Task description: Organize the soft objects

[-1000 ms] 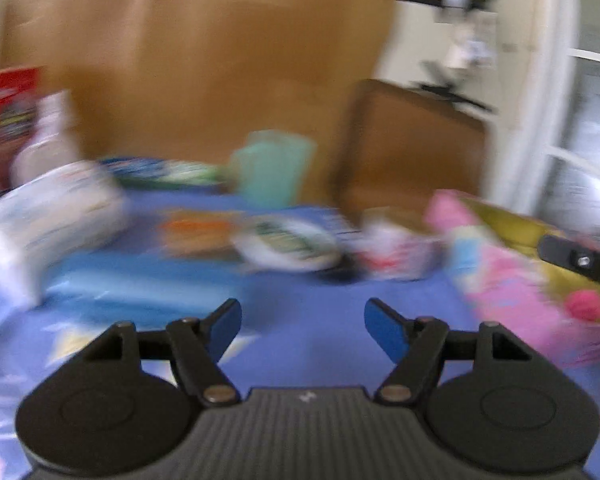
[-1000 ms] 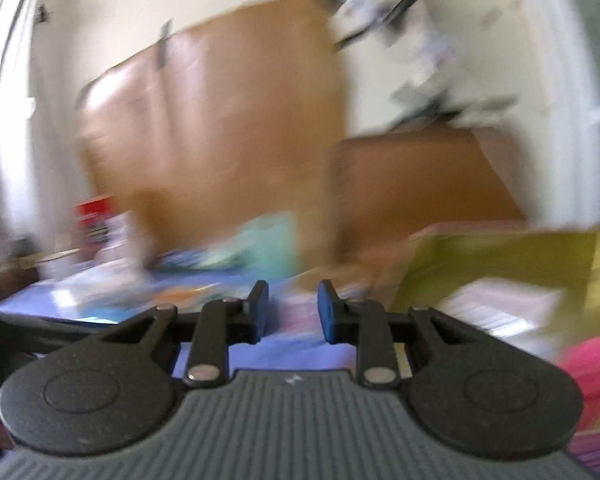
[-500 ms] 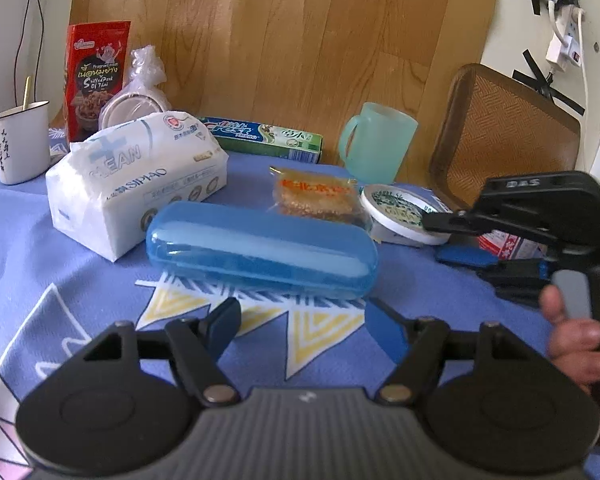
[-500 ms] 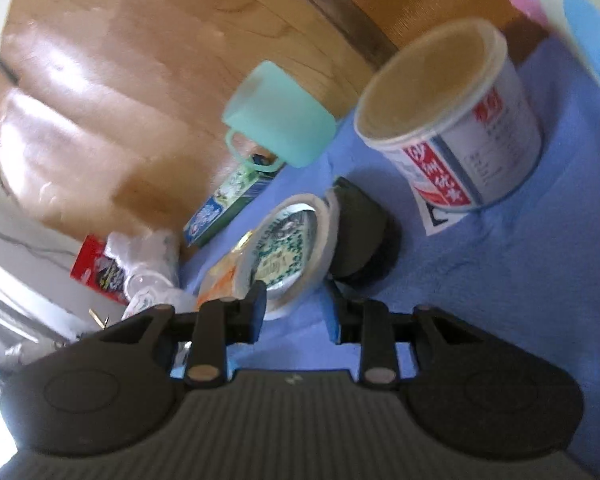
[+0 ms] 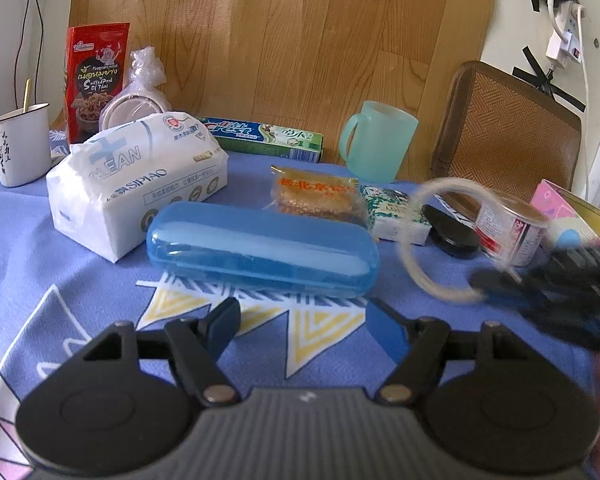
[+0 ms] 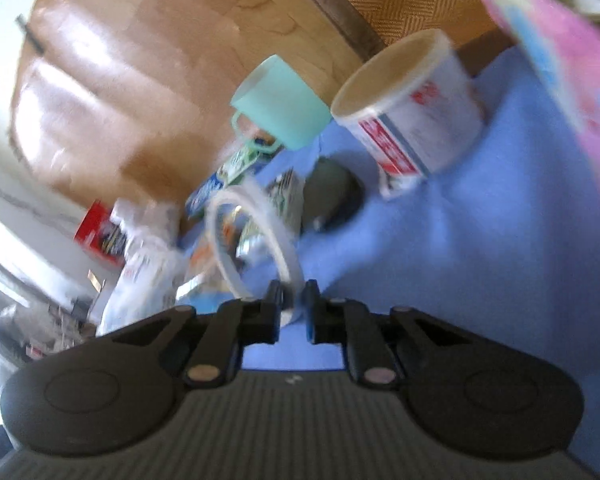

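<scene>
My right gripper [image 6: 293, 307] is shut on a white tape ring [image 6: 256, 236] and holds it off the blue cloth; the ring [image 5: 428, 240] also shows blurred in the left wrist view, with the right gripper [image 5: 500, 284] at its lower right. My left gripper [image 5: 304, 320] is open and empty, low over the cloth, just in front of a blue plastic case [image 5: 260, 248]. A white tissue pack [image 5: 136, 180] lies left of the case. A green-patterned white packet [image 5: 392, 212] lies where the ring was.
A snack packet [image 5: 316, 196], toothpaste box [image 5: 264, 136], green mug [image 5: 376, 148], white can [image 5: 508, 228], black lid [image 5: 452, 232], pink box [image 5: 568, 216], enamel cup [image 5: 20, 144] and red bag [image 5: 96, 76] crowd the table. A wooden board stands behind.
My right gripper has closed on the white tape ring and lifted it toward the right. The left gripper has held still, open.
</scene>
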Demonstrator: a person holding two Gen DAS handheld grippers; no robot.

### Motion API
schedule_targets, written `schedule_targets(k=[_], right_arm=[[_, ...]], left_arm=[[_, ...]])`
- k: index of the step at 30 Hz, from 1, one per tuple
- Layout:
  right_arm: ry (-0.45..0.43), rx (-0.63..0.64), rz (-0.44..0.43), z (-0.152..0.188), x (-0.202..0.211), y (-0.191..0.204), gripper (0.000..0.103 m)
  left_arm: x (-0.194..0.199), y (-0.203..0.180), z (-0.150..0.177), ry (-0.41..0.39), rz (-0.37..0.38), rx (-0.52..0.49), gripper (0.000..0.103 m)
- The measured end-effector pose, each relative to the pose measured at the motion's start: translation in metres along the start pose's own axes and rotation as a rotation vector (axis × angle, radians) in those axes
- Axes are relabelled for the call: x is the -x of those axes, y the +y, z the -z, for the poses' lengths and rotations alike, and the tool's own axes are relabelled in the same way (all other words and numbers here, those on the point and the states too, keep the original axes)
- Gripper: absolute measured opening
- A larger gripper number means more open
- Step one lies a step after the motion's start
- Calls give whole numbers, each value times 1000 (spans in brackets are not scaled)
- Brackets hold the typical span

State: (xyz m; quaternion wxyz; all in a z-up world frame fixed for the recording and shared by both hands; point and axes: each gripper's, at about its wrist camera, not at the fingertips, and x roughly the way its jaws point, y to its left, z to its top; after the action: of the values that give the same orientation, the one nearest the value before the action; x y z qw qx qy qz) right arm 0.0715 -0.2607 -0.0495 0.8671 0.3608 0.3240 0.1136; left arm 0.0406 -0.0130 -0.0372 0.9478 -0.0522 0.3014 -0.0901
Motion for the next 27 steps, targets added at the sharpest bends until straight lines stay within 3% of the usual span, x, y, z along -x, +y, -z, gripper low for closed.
schedule_targets(k=[10, 13, 16, 24, 27], right_arm=[[-1, 325, 29, 56, 89, 11, 15], [-47, 403, 76, 64, 97, 12, 20], [-106, 443, 129, 68, 95, 15, 49], [-107, 504, 125, 70, 89, 10, 50], [-105, 514, 130, 68, 91, 7, 51]], left_arm=[[-4, -7, 0, 16, -29, -59, 77], [-5, -8, 0, 18, -35, -68, 77], [-4, -9, 0, 19, -42, -75, 77], [-6, -9, -2, 24, -47, -94, 77], [-5, -3, -5, 35, -2, -72, 84]])
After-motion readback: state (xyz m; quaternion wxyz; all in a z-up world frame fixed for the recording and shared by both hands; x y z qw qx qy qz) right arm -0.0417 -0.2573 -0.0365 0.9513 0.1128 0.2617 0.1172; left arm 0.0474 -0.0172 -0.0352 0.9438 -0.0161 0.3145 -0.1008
